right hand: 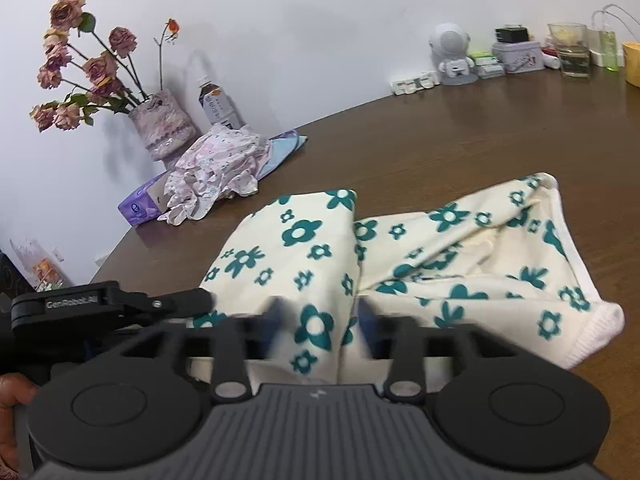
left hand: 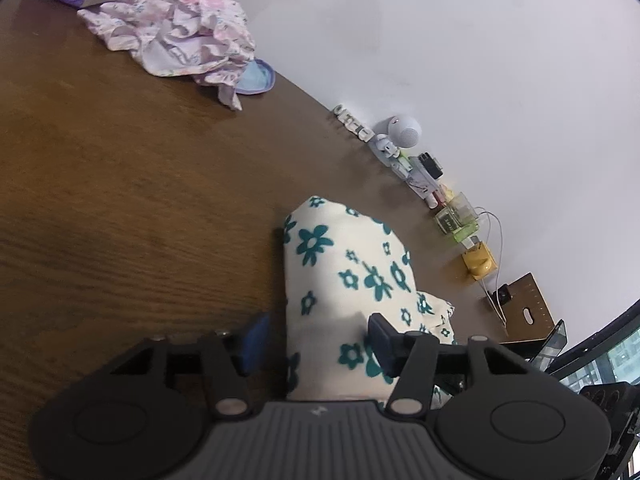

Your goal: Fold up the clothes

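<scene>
A cream garment with teal flowers (right hand: 440,256) lies partly folded on the brown wooden table (right hand: 460,136). It also shows in the left wrist view (left hand: 344,276). My left gripper (left hand: 320,336) is open, its fingers standing on either side of the garment's near edge. My right gripper (right hand: 320,328) is open too, with a fold of the same garment between its blurred fingers. A crumpled pink floral garment (left hand: 180,36) lies at the table's far side; it also shows in the right wrist view (right hand: 216,168).
A purple tissue box (right hand: 140,204), a vase of dried roses (right hand: 160,124) and a bottle (right hand: 218,104) stand by the wall at the left. A white speaker figure (right hand: 450,54), tins, a glass (right hand: 572,50) and small items line the wall at the right.
</scene>
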